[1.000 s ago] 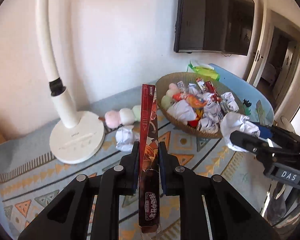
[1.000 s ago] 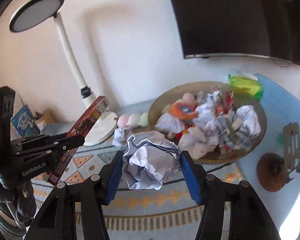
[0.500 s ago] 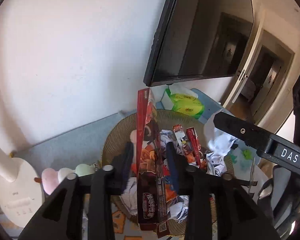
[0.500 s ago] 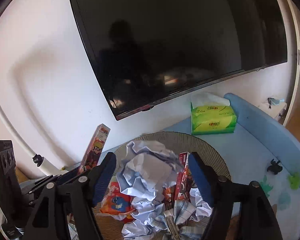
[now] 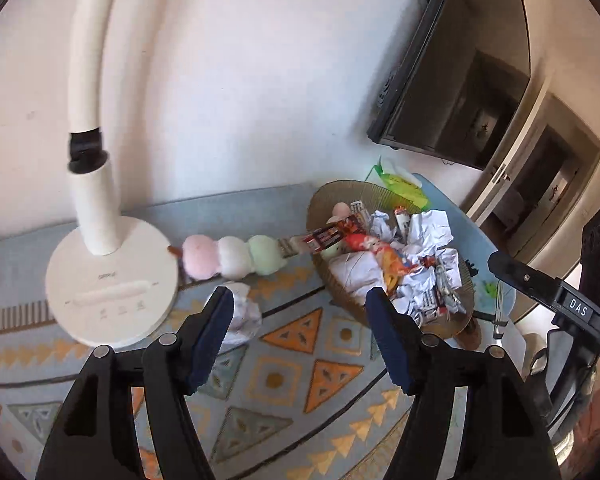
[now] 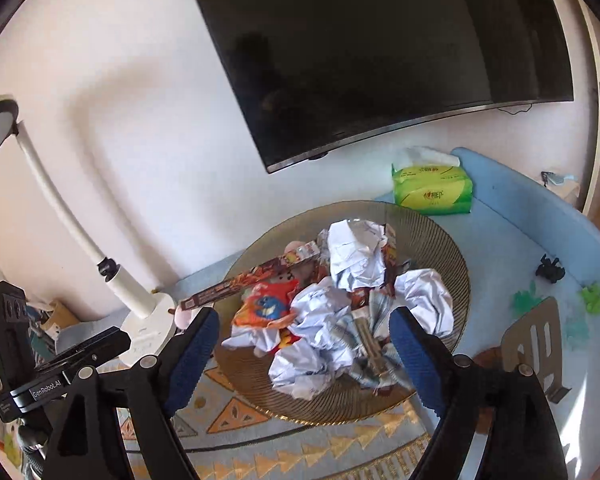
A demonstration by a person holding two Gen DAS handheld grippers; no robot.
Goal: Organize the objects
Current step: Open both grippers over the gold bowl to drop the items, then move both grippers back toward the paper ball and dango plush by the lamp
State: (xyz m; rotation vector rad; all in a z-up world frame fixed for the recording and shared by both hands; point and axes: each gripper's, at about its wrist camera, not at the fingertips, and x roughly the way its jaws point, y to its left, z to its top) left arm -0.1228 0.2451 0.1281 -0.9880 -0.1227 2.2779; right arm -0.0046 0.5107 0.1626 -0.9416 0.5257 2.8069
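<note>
- Left gripper [image 5: 299, 296] above the patterned mat [image 5: 280, 380], jaws just opened to a moderate gap, nothing between the pads.
- Right gripper [image 6: 304, 314] poised over the woven basket [image 6: 456, 256], jaws just opened wider still, pads clear of the heap of crumpled paper and wrappers below, nothing held.
- Long red box [image 5: 328, 236] resting across the basket's near rim, one end inside among the wrappers, the other poking out toward the plush skewer [image 5: 230, 256].
- Outside the basket: a lone crumpled paper ball [image 5: 242, 314] on the mat, just beyond the left gripper's left finger and near the lamp base [image 5: 112, 292]; behind it the plush skewer, long axis running left to right across the view, green end toward the basket.
- Likely next pickup: that paper ball, slightly left of the left gripper's centre line and far closer to the left hand than to the right, calling for a small shift leftward and down.
- Left wrist view alone: the paper ball and all three plush balls.
- Right wrist view alone: the full basket interior and the green tissue pack [image 6: 432, 194] behind it; the paper ball hidden there, only a pink scrap of the skewer showing.
</note>
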